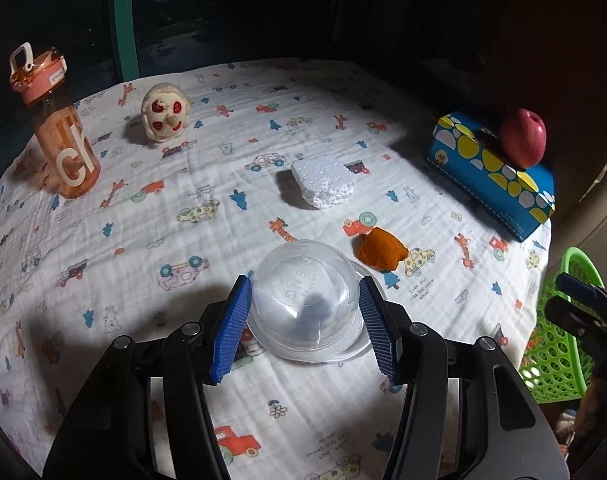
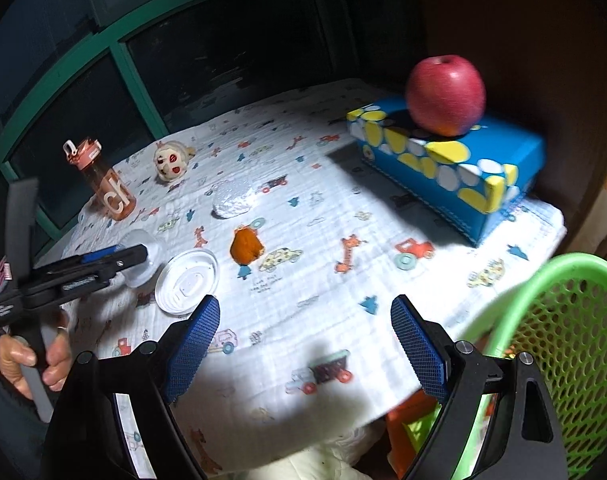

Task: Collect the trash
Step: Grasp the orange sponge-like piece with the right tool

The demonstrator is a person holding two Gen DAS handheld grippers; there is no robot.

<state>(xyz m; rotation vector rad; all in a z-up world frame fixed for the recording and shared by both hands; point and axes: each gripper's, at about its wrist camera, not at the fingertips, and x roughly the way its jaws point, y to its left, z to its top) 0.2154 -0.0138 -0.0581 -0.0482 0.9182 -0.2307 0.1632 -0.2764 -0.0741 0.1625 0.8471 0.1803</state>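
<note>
1. The left gripper (image 1: 305, 312) has its two blue ribbed pads on either side of an upturned clear plastic cup (image 1: 307, 304), one pad on each flank; the jaws are narrowed onto the cup and grip it.
2. In the right wrist view the cup (image 2: 141, 256) sits at the tip of the left gripper (image 2: 123, 254), raised off the cloth just beside a white plastic lid (image 2: 187, 284) that lies flat on the table.
3. A hand (image 2: 35, 356) holds the left gripper's handle at the left edge of that view.
4. The right gripper (image 2: 305, 344) stands with its jaws wide and nothing between them; only printed tablecloth (image 2: 323, 240) shows in the gap.
5. Beyond the left jaws, slightly right, lies an orange peel (image 1: 381, 254); further ahead is a white foam block (image 1: 323, 182).
6. Far left of the left jaws stands an orange water bottle (image 1: 63, 136), with a small plush toy (image 1: 165, 114) near it.
7. Far right sits a blue tissue box (image 1: 491, 172) with a red apple (image 1: 523, 138) resting on top.
8. A green mesh basket (image 2: 563, 340) stands just right of the right jaws, beside the table edge.
</note>
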